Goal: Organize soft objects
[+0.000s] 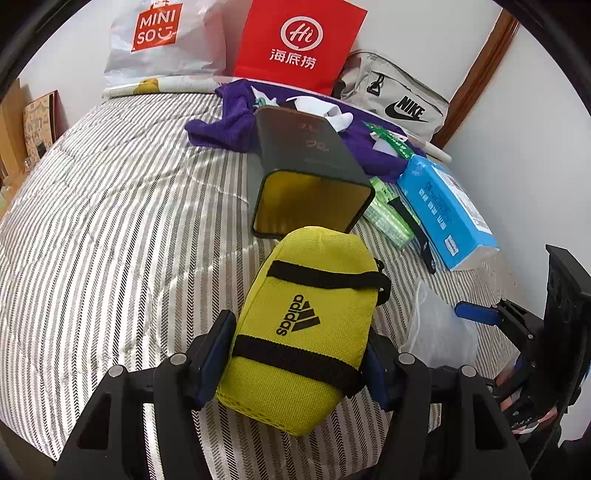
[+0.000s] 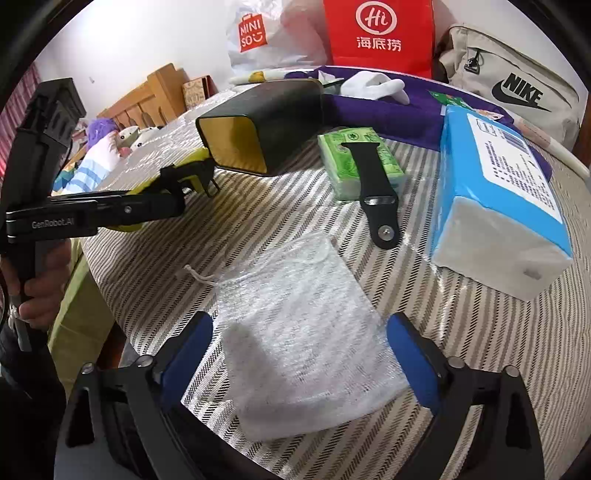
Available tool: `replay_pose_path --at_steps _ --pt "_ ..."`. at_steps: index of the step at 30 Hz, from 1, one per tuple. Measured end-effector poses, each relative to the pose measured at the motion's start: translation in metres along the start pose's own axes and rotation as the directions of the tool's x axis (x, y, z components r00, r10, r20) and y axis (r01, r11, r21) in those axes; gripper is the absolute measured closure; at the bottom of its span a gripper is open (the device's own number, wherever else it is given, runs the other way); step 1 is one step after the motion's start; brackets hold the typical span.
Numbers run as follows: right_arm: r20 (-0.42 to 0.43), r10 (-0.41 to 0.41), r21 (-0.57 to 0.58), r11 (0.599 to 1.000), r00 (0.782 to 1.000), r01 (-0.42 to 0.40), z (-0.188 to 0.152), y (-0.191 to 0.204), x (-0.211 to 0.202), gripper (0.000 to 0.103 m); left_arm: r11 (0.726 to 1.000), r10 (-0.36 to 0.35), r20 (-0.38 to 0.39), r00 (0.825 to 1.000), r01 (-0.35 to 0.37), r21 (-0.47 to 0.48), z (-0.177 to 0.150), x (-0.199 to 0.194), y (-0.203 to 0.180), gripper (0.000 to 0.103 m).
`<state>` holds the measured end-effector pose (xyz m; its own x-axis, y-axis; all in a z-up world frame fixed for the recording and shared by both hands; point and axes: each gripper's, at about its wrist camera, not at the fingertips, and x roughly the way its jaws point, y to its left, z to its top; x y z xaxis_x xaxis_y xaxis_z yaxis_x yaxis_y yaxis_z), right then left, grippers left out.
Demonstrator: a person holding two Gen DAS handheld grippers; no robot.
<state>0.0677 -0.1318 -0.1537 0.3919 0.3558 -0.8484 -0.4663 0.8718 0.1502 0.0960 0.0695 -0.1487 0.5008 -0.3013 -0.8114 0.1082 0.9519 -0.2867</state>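
Note:
My left gripper (image 1: 295, 354) is shut on a yellow Adidas pouch (image 1: 306, 332), its far end close to the open mouth of a dark box with a yellow inside (image 1: 314, 195) that lies on its side on the striped bed. From the right wrist view the left gripper (image 2: 192, 173) holds the pouch just left of the box (image 2: 258, 125). My right gripper (image 2: 299, 354) is open, its blue pads either side of a white mesh drawstring bag (image 2: 295, 317) lying flat; the bag also shows in the left wrist view (image 1: 436, 325).
A blue tissue pack (image 2: 498, 192), a green tissue packet (image 2: 354, 162) with a black strap (image 2: 376, 188) on it, a purple cloth (image 1: 229, 122) with white socks (image 2: 373, 86), a Nike bag (image 2: 517, 88), a red paper bag (image 1: 299, 40) and a Miniso bag (image 1: 155, 33) lie on the bed (image 1: 110, 206).

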Motion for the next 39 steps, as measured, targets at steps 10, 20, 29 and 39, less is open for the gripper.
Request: replay_pose_path --at_steps 10,20,29,39 --pt "0.058 -0.103 -0.056 0.993 0.993 0.106 -0.011 0.009 0.001 0.008 1.000 0.013 -0.002 1.000 -0.013 -0.004 -0.004 -0.001 -0.005 0.042" --pt "0.100 -0.144 0.041 0.989 0.985 0.140 -0.028 -0.030 -0.024 0.089 1.000 0.007 0.014 1.000 -0.006 -0.006 -0.005 -0.006 -0.014 0.042" --pt "0.087 -0.176 0.112 0.980 0.981 0.166 -0.039 -0.051 -0.041 0.094 1.000 0.013 0.058 0.998 -0.015 0.026 0.001 -0.021 -0.028 0.042" --pt "0.152 -0.139 0.135 0.984 0.979 0.118 -0.015 -0.058 -0.075 0.094 1.000 0.013 0.108 0.994 -0.015 0.024 0.023 -0.045 -0.033 0.042"
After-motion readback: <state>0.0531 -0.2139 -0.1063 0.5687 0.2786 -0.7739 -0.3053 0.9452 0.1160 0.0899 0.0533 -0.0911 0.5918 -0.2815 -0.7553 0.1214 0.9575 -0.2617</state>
